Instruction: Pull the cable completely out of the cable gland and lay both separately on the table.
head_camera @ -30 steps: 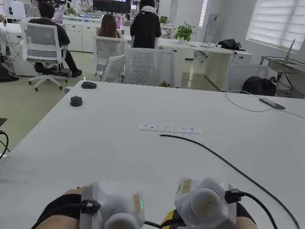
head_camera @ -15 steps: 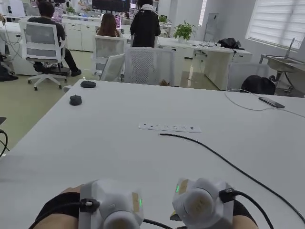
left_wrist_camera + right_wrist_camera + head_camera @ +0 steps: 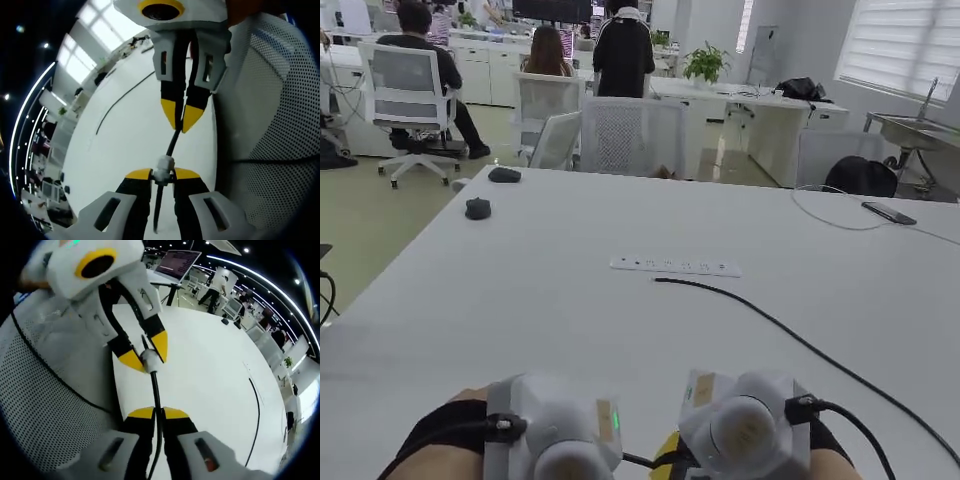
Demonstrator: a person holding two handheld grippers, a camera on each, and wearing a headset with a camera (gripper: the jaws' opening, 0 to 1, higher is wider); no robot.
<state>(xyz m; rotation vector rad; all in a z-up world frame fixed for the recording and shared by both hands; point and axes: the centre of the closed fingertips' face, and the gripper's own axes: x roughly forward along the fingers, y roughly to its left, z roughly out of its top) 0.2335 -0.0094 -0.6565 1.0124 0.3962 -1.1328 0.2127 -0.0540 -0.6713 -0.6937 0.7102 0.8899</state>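
Well on the near side of the power strip (image 3: 675, 267), about at the edge of the table (image 3: 520, 300) closest to me, I held both of the task's pieces off the surface. My left gripper (image 3: 162, 175) had its jaws clamped on the white cable gland (image 3: 162, 169). My right gripper (image 3: 156, 414) faced it, just beside it, with its jaws pinched together on the black cable (image 3: 154, 385). A short, straight run of cable bridged the gap between the two sets of yellow tips.

By my reading, the work was barely started. In the left gripper view a dark length ran on past the gland and down between my own jaws, so I judged that the cable was not yet out of it. Neither piece lay on the table. What remained was the whole pull: drawing my two grips apart along the line of the cable until its end cleared the gland. After that, each piece would have to be set down apart from the other on the bare white top on my side of the power strip.

A long black lead (image 3: 790, 335) lay on the table, starting just nearer than the power strip and trailing off to the right. I could not tell whether it had any part in the job.
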